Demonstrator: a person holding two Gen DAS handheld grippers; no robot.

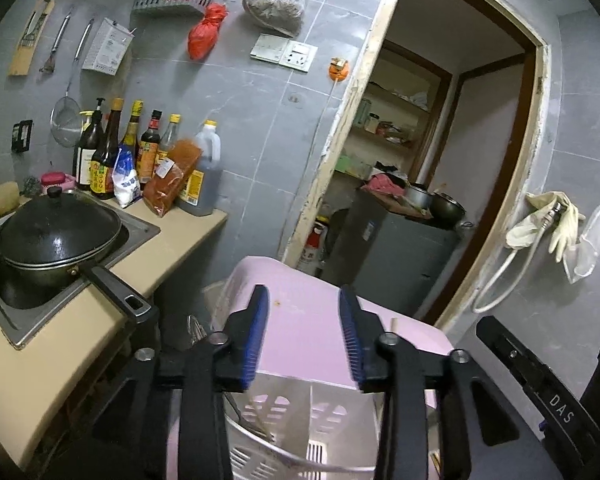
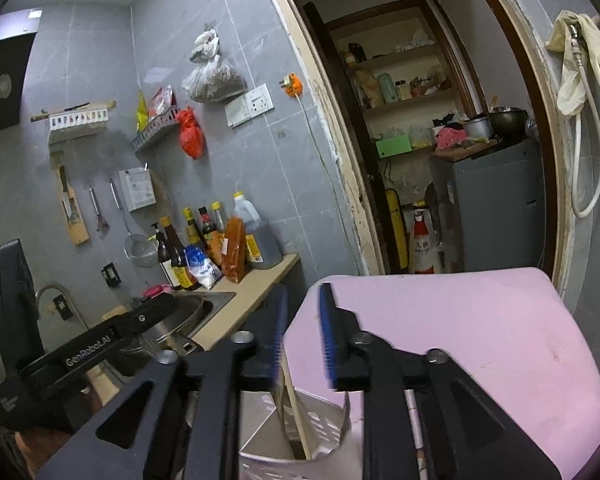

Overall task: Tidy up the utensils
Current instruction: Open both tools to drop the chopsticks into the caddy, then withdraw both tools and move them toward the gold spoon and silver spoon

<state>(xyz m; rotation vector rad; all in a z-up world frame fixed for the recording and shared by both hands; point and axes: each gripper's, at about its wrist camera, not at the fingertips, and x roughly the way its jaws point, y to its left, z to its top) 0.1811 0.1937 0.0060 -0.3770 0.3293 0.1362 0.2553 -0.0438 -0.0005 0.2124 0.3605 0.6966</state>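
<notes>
A white perforated utensil holder [image 1: 300, 432] stands on a pink stool [image 1: 304, 320], right below my left gripper [image 1: 303, 332], which is open and empty above it. A metal utensil lies inside the holder. In the right wrist view the holder [image 2: 284, 432] holds a wooden chopstick [image 2: 296, 408] that rises between the blue pads [image 2: 327, 332] of my right gripper [image 2: 302, 332]. The jaws stand a little apart and I cannot tell whether they touch the chopstick. The pink stool [image 2: 480, 340] spreads to the right.
A counter [image 1: 172, 240] at left carries a lidded black wok [image 1: 56, 236] in the sink, its handle jutting toward the stool, and several sauce bottles [image 1: 140, 152]. Utensils and a strainer [image 1: 66, 120] hang on the tiled wall. A doorway [image 1: 420, 160] opens behind the stool.
</notes>
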